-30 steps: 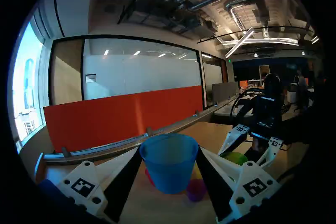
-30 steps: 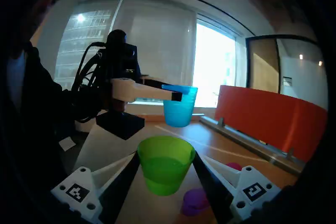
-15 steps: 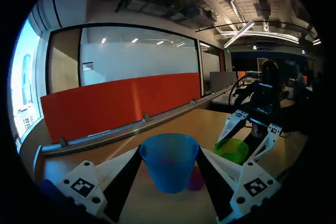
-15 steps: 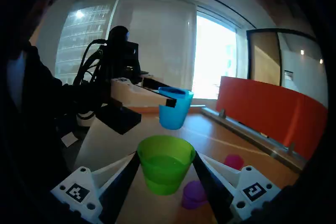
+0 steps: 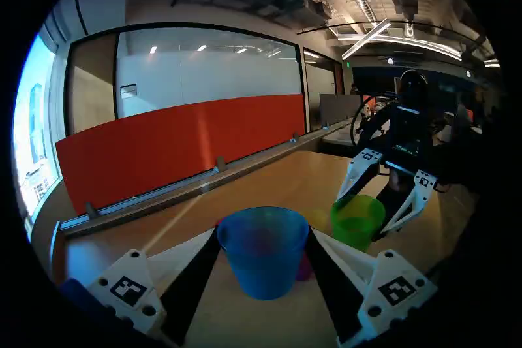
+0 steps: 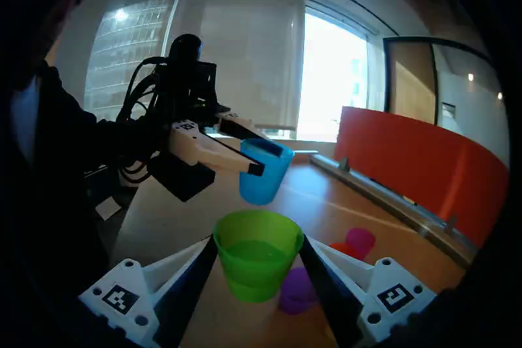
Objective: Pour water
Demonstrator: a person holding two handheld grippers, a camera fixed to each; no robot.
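Observation:
A blue cup (image 5: 262, 251) sits between the fingers of my left gripper (image 5: 262, 263), which is shut on it and holds it above the wooden table (image 5: 274, 185). In the right gripper view the blue cup (image 6: 261, 170) leans toward me in the left gripper (image 6: 251, 162). My right gripper (image 6: 259, 269) is shut on a green cup (image 6: 258, 253) with liquid inside. From the left gripper view the green cup (image 5: 356, 219) hangs in the right gripper (image 5: 365, 214), just right of the blue cup.
Small purple (image 6: 297, 289), magenta (image 6: 359, 241) and red (image 6: 339, 249) cups stand on the table below the held cups. A yellow cup (image 5: 318, 219) shows behind the blue one. An orange partition (image 5: 176, 142) runs along the table's far edge. A person's dark sleeve (image 6: 59, 152) is at the left.
The left gripper has tilted downward with the blue cup, bringing it lower and closer to the green cup. The right gripper has barely moved.

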